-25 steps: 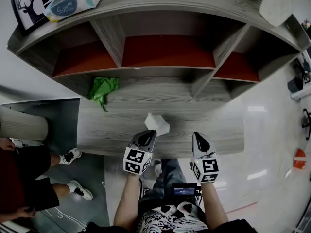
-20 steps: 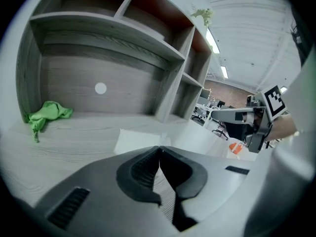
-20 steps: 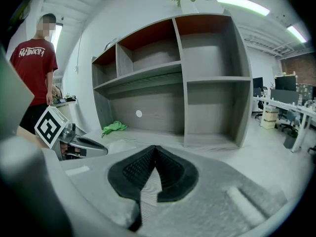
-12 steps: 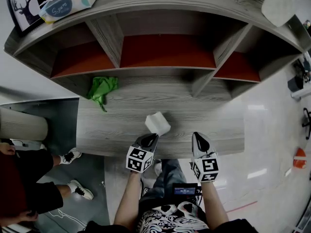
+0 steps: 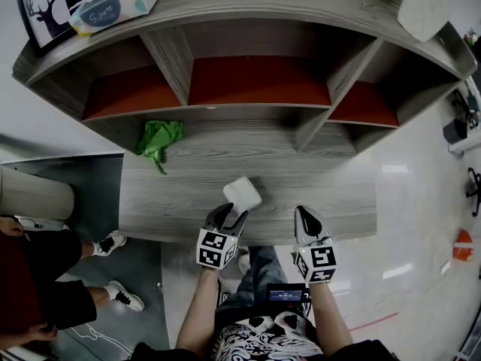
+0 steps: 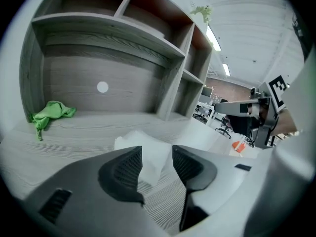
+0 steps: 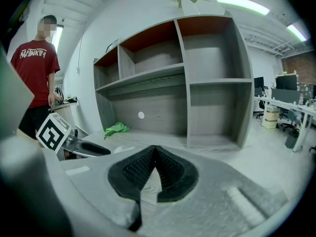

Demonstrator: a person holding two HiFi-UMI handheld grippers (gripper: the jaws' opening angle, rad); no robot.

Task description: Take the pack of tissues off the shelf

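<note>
Nearest, R gripper point(image 5: 303, 215) sits pinched closed and empty, idling at the desk point(image 5: 331, 201) edge. L gripper point(image 5: 229, 215) jaws are opening, w/ a white tissue point(image 5: 242, 193) lying loose btwn them, prob. being let go. Beyond lies a green cloth point(image 5: 160, 138). Tissue pack point(image 5: 116, 2) rests atop the shelf unit point(image 5: 301, 6), far left by the deer picture point(image 5: 41, 6), untouched.

I'm looking down on a grey wood-grain shelf unit point(image 5: 248, 6) with red panels point(image 5: 259, 81) inside its compartments and a broad lower ledge point(image 5: 301, 194). Pale glossy floor point(image 5: 421, 201) lies to its right, and a darker grey floor panel point(image 5: 98, 194) to its left. The right gripper view shows me a white wall point(image 7: 143, 14), ceiling strip lights point(image 7: 242, 3), office desks point(image 7: 289, 107) and a brick wall point(image 7: 296, 63) beyond.
</note>
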